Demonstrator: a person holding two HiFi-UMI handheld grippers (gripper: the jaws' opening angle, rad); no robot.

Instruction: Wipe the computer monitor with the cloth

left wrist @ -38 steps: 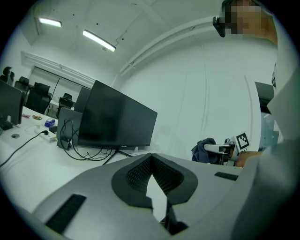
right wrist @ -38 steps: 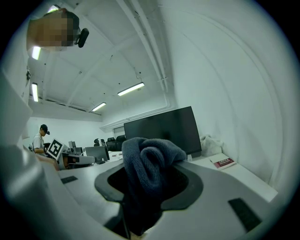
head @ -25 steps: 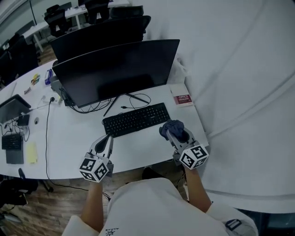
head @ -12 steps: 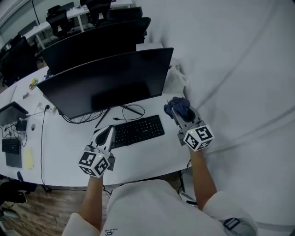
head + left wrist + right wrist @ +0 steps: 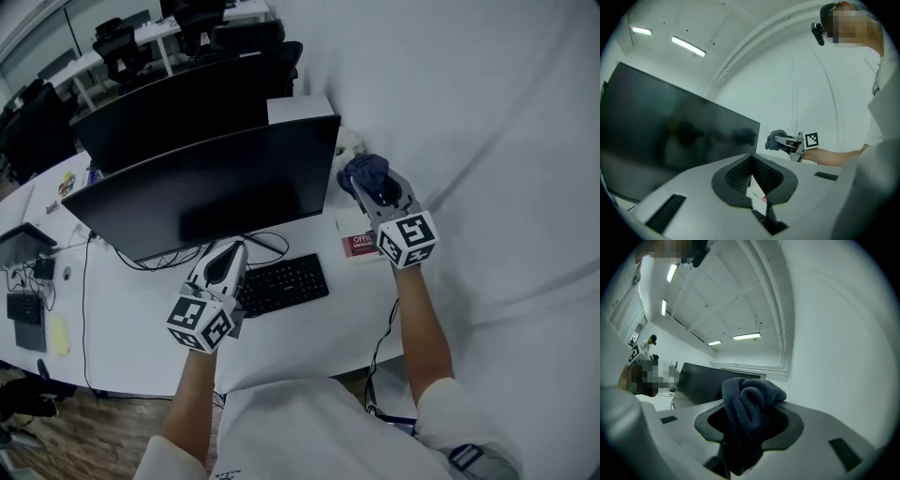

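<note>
Head view: a person's two forearms are seen from above, each holding a tool. The right tool point(image 5: 372, 184) is raised just beside the upper right corner of the monitor point(image 5: 202, 187), and a bunched dark blue cloth point(image 5: 364, 171) is clamped between its jaws. The left tool point(image 5: 227, 261) is held low in front of the monitor's lower edge, jaws pressed together with nothing in them. A black keyboard point(image 5: 281, 284) lies on the white worktop point(image 5: 122, 314) in front of the monitor, partly covered by the left tool. A red booklet point(image 5: 358, 246) is seen below the monitor's right edge, and cables point(image 5: 267, 242) are looped beneath the screen.

Left tool view: the left tool point(image 5: 752, 158) is closed, its ribbed pads meeting at the tips and gripping nothing. The monitor point(image 5: 670, 131) fills the left side, its screen dark. Beyond the monitor's right edge, the cloth point(image 5: 775, 139) is carried by the right tool point(image 5: 791, 143), near that edge with a narrow gap visible between them.

Right tool view: the right tool point(image 5: 749, 425) is shut on the cloth point(image 5: 752, 401), which bulges above the jaws. The monitor point(image 5: 710, 380) is seen behind and to the left of it.
</note>
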